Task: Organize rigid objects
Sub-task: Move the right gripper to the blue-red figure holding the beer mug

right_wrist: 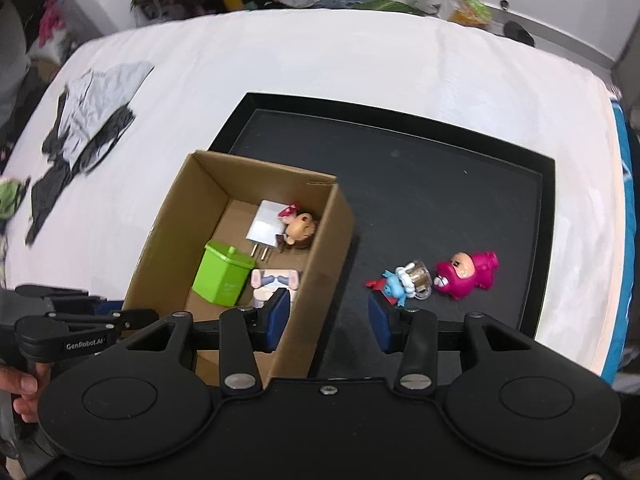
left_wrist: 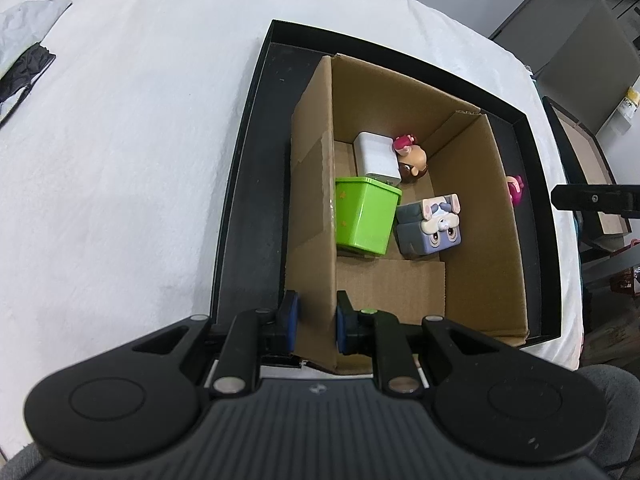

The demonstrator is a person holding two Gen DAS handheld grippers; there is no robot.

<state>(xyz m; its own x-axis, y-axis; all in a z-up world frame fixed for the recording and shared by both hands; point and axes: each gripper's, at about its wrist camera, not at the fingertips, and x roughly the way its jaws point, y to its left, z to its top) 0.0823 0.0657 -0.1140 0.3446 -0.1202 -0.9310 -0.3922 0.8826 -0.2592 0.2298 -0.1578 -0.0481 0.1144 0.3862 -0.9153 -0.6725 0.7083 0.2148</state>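
- The left gripper (left_wrist: 314, 322) is clamped on the near wall of the cardboard box (left_wrist: 472, 216), steadying it inside the black tray (right_wrist: 440, 184)
- The right gripper (right_wrist: 328, 314) holds nothing; its jaws stand partly apart above the box's right wall
- Already in the box: green bin (left_wrist: 366, 216), white charger (left_wrist: 376, 154), grey bunny cube (left_wrist: 430, 224), brown-haired figure (left_wrist: 414, 160)
- Still on the tray: pink figure (right_wrist: 466, 274) and blue figure (right_wrist: 396, 286), touching a clear piece
- Risk: the two toys lie close together, so a narrow grasp may nudge one away
- Risk: the right gripper may catch the box rim and tilt it
- Readable writing: "GenRobot.AI" on the left gripper's body, seen from the right wrist
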